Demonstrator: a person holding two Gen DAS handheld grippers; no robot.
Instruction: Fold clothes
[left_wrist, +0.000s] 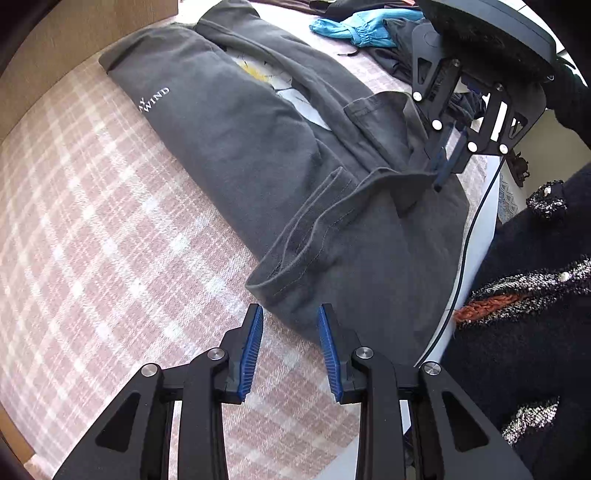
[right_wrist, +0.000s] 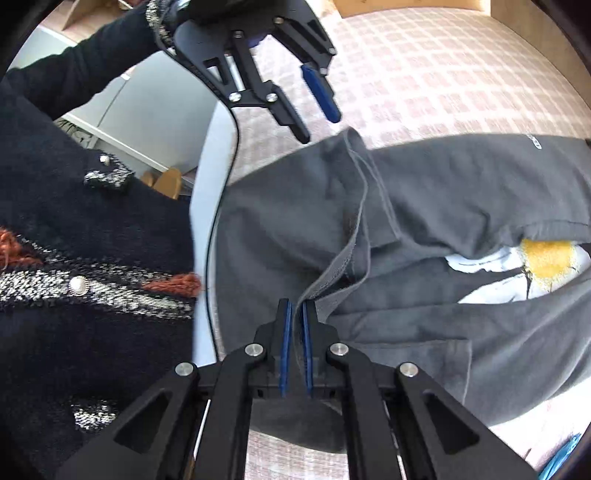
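- A dark grey cotton T-shirt (left_wrist: 229, 147) with a white and yellow print lies partly folded on a pink and white checked cloth surface (left_wrist: 92, 258), its sides turned in over the middle so that it forms a long strip.
- In the left wrist view its long axis runs from the far upper left, where small white lettering (left_wrist: 154, 99) reading "WIND" shows, down to the near right edge by the person.
- A hemmed sleeve opening (left_wrist: 280, 273) points toward the left gripper at the near end of that strip.
- The left gripper (left_wrist: 291, 314) has its blue-padded fingers spread apart, with nothing between them, just beside that sleeve hem and above the checked cloth.
- The right gripper (right_wrist: 297, 314) has its blue pads pressed close together on a raised grey fold of the T-shirt's edge.
- In the right wrist view the print (right_wrist: 546, 266) peeks out between the folded-over panels, toward the right.
- A turquoise garment (left_wrist: 354, 27) and other dark clothes lie in a heap at the far end of the surface, well apart from the left gripper.
- A pale wooden panel (left_wrist: 74, 40) borders the far side of the checked cloth.
- A person's black knitted top with speckled trim and round buttons (right_wrist: 74, 258) fills the side nearest the grippers.
- A thin black cable (left_wrist: 465, 258) runs along the surface's white edge.
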